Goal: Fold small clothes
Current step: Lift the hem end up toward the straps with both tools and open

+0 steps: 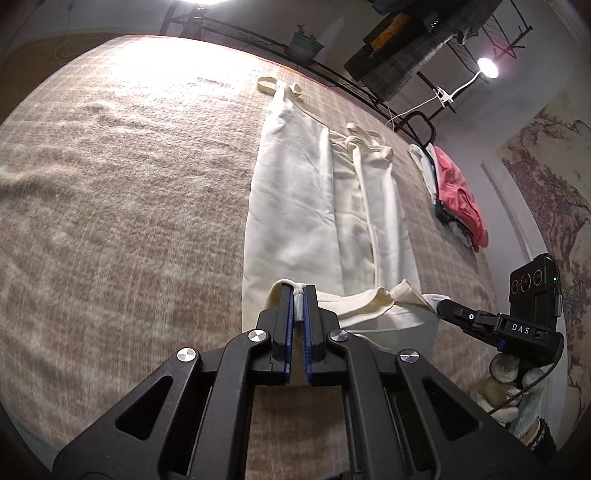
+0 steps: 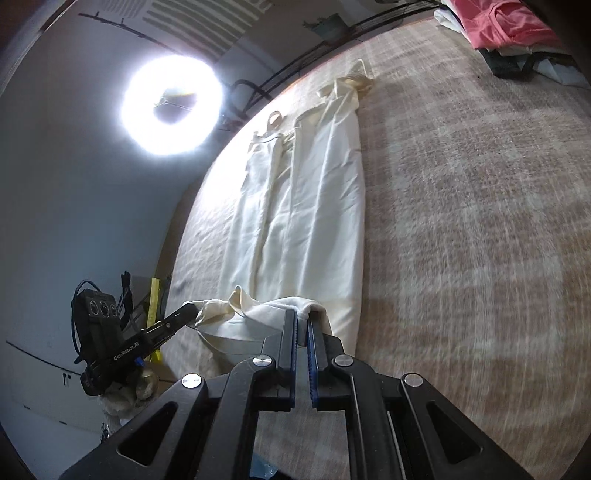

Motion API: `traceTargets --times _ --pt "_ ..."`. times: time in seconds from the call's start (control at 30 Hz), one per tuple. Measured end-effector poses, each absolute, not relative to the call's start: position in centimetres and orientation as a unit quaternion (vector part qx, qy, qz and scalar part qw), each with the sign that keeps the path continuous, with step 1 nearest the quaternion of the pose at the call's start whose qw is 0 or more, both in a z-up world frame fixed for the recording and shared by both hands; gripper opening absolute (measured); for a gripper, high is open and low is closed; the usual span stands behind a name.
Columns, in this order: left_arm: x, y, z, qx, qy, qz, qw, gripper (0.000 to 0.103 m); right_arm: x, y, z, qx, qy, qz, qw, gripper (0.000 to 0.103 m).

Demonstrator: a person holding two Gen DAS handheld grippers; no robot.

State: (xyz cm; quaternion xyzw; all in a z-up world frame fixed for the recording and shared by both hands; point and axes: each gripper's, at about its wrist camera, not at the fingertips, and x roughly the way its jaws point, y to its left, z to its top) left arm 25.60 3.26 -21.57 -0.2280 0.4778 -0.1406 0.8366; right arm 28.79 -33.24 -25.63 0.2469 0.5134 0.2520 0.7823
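Note:
A long cream garment (image 1: 295,192) lies stretched lengthwise on the brown plaid blanket (image 1: 110,184), its sides folded inward and its straps at the far end. My left gripper (image 1: 298,291) is shut on the left corner of the near hem and lifts it. My right gripper (image 1: 439,304) is shut on the other near corner, to the right. In the right wrist view the garment (image 2: 314,206) runs away from my right gripper (image 2: 303,314), and the left gripper (image 2: 192,308) pinches the hem at the left.
A pile of folded clothes with a pink piece on top (image 1: 458,192) sits at the blanket's right edge; it also shows in the right wrist view (image 2: 506,26). A ring light (image 2: 173,105) and a metal rack (image 1: 258,40) stand behind the surface.

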Motion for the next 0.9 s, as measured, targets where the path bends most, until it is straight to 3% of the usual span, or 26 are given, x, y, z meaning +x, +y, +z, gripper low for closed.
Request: traceTargets --times 0.2,0.27,0.33,0.57,0.9 --pt "26.4 3.6 -22.0 -0.224 0.472 -0.127 0.843 0.006 29.9 -32.6 -26.2 0.228 0.52 0.245 0.786 0.005" --pt "26.3 4.2 -21.8 -0.228 0.465 -0.122 0.847 0.014 30.0 -32.6 -26.1 0.221 0.521 0.241 0.788 0.011" --pt "26.0 4.7 -21.3 -0.224 0.457 -0.122 0.852 0.014 29.7 -32.6 -25.5 0.2 0.516 0.232 0.8 0.019" --pt "22.9 4.0 -20.4 -0.172 0.457 -0.166 0.857 0.014 27.0 -31.7 -23.3 0.146 0.488 0.281 0.814 0.019" --pt "24.1 0.6 -22.7 -0.132 0.494 -0.183 0.839 0.014 26.7 -26.4 -26.3 0.05 0.524 0.314 0.79 0.019"
